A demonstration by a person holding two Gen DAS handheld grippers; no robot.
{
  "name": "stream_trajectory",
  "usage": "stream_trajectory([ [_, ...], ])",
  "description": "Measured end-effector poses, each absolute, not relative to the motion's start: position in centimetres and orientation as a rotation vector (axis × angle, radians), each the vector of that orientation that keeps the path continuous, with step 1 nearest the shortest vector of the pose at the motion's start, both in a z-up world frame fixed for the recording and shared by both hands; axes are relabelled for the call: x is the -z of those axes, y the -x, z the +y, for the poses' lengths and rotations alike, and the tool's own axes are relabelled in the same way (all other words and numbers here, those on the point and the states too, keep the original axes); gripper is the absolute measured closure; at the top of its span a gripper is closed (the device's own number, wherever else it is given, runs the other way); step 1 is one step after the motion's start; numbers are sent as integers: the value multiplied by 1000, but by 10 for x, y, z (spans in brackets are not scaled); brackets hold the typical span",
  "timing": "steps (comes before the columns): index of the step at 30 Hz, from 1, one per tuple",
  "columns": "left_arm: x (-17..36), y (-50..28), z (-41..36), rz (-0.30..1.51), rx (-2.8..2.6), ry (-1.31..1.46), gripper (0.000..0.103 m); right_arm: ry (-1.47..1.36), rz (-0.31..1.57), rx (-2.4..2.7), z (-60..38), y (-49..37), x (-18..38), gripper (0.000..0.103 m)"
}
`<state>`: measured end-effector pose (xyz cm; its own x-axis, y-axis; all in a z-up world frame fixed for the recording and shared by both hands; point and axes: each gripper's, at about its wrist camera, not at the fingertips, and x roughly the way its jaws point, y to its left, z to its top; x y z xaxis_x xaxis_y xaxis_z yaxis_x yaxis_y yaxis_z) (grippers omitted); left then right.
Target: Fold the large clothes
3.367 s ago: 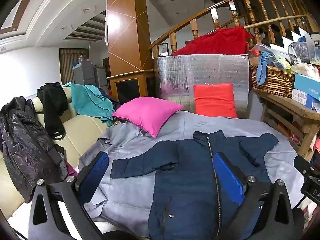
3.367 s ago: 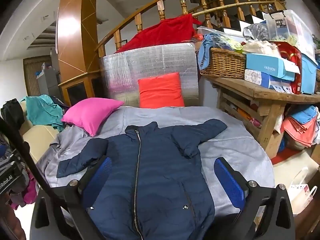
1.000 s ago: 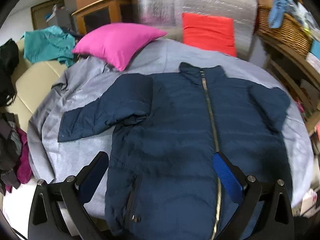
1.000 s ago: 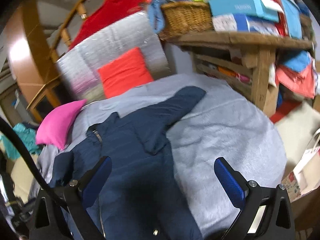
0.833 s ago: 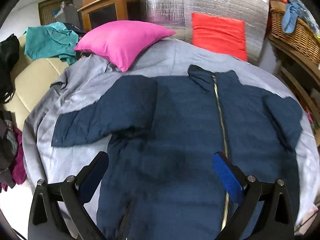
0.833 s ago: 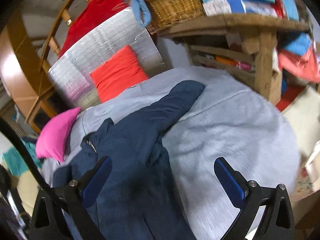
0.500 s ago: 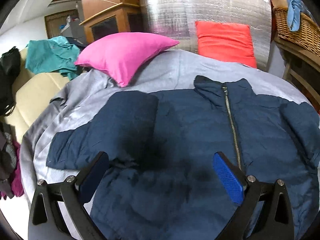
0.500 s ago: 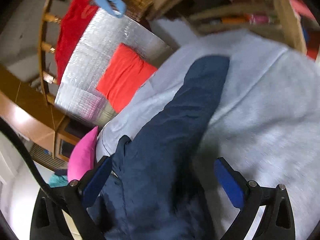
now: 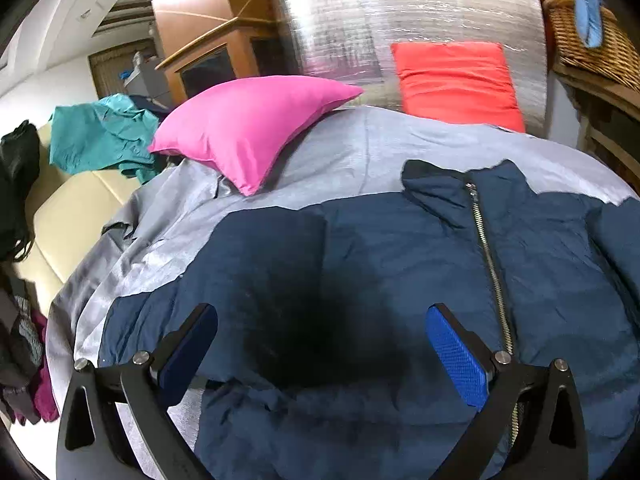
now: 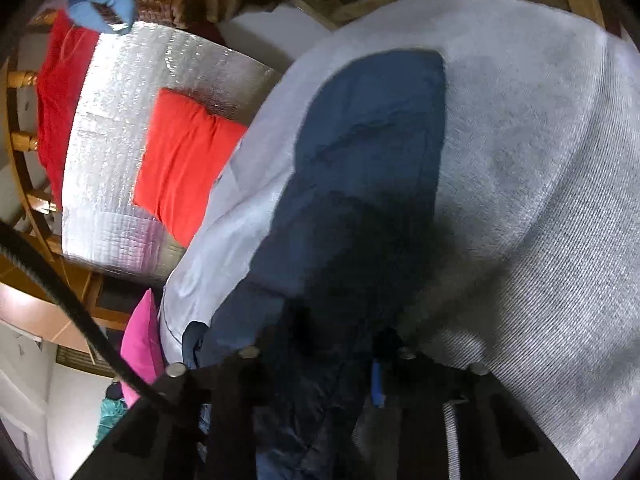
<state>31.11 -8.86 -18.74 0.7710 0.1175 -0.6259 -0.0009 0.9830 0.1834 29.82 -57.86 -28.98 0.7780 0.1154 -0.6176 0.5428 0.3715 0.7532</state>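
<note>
A navy puffer jacket [image 9: 400, 264] lies front up, zipped, on a grey sheet [image 9: 360, 148]. In the left wrist view my left gripper [image 9: 320, 340] is open and empty, low over the jacket's left shoulder, where the sleeve meets the body. In the right wrist view my right gripper [image 10: 320, 364] is shut on the base of the jacket's right sleeve [image 10: 368, 152], which stretches away over the grey sheet [image 10: 540, 160]. The fabric bunches between the jaws and hides the pads.
A pink pillow [image 9: 248, 124] and a red cushion [image 9: 456, 80] lie at the far side against a silver foil panel [image 9: 400, 20]. A beige sofa [image 9: 68, 216] with a teal garment [image 9: 100, 140] stands on the left. A wicker basket [image 9: 592, 44] sits on a wooden shelf on the right.
Both grippers have come down close to the jacket. The right gripper swung over the right sleeve and closed on it. The left gripper stayed open.
</note>
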Motion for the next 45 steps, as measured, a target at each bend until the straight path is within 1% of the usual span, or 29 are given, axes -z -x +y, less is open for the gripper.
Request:
stream_trajectory([
  [1,186,-312,-86,686,-71,-168,0,-1142,636,293,-572,-297,279,79],
  [6,182,-312,-75,676,-109,-123,0,-1060,561,142,-523,-276,228,79],
  [9,179,-311,-67,676,-121,-86,0,-1059,556,42,-480,-261,216,79],
  [12,178,-309,-63,677,-123,-63,0,-1073,588,-11,-440,-258,218,78],
  [14,178,-308,-63,678,-118,-63,0,-1081,625,-16,-417,-259,230,75],
  [15,179,-307,-63,678,-117,-70,0,-1083,662,1,-407,-261,239,71],
  [16,180,-306,-63,678,-116,-80,0,-1099,711,9,-402,-264,251,54],
  [17,180,-305,-63,676,-116,-89,0,-1125,739,5,-399,-264,258,43],
  [19,179,-304,-60,674,-115,-100,0,-1257,763,-2,-409,-259,273,42],
  [21,177,-302,-55,665,-111,-100,0,-1358,694,16,-433,-240,276,35],
  [23,174,-302,-47,654,-119,-87,0,-1394,609,91,-457,-217,272,25],
  [25,172,-304,-39,665,-118,-50,0,-1445,534,165,-482,-196,271,18],
  [28,172,-306,-35,687,-102,5,0,-1566,476,233,-510,-183,288,18],
  [31,172,-304,-39,681,-101,0,0,-1697,483,242,-521,-192,313,18],
  [34,171,-301,-45,663,-95,-16,0,-1750,505,259,-526,-205,328,19],
  [36,171,-299,-49,657,-90,-26,0,-1742,481,279,-530,-212,326,20],
  [37,171,-299,-51,653,-89,-36,0,-1727,470,278,-532,-215,324,30],
  [38,171,-299,-52,651,-89,-40,0,-1707,467,275,-533,-215,322,52],
  [39,170,-298,-53,646,-89,-45,0,-1661,484,269,-533,-222,318,63],
  [40,170,-298,-53,641,-91,-48,0,-1629,493,266,-533,-219,313,69],
  [43,167,-297,-50,633,-95,-37,0,-1501,473,277,-537,-220,288,76],
  [45,165,-294,-48,629,-95,-28,0,-1354,462,291,-525,-218,264,76],
])
